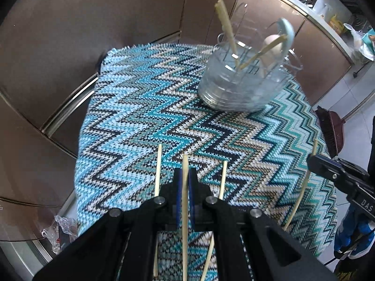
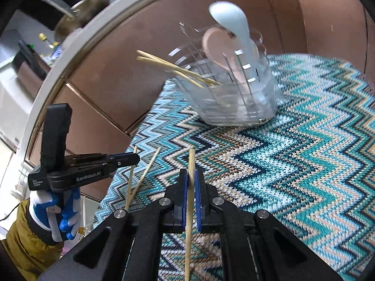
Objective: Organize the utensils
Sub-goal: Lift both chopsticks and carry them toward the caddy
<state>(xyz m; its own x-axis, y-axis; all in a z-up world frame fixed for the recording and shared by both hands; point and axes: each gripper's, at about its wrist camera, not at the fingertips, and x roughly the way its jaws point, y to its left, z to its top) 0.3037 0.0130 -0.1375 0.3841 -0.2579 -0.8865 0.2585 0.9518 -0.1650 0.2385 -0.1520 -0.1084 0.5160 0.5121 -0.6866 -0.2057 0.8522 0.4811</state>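
My left gripper (image 1: 185, 175) is shut on a bamboo chopstick (image 1: 185, 210) above the zigzag mat (image 1: 140, 117). My right gripper (image 2: 191, 175) is shut on another chopstick (image 2: 190, 199). A clear plastic utensil holder (image 1: 236, 84) stands at the mat's far side, also in the right wrist view (image 2: 234, 100). It holds two chopsticks (image 2: 168, 68), a pale blue spoon (image 2: 232, 21) and a pink spoon (image 2: 215, 44). Two loose chopsticks (image 1: 158, 171) lie on the mat beside my left gripper. The right gripper also shows in the left wrist view (image 1: 315, 164), holding its chopstick (image 1: 302, 192).
Brown cabinet fronts (image 1: 117, 23) stand behind the table. A broom (image 1: 330, 131) leans at the right. A counter with a pot (image 2: 77, 14) is at the far left of the right wrist view. The left gripper (image 2: 136, 158) and gloved hand (image 2: 56, 210) are at left.
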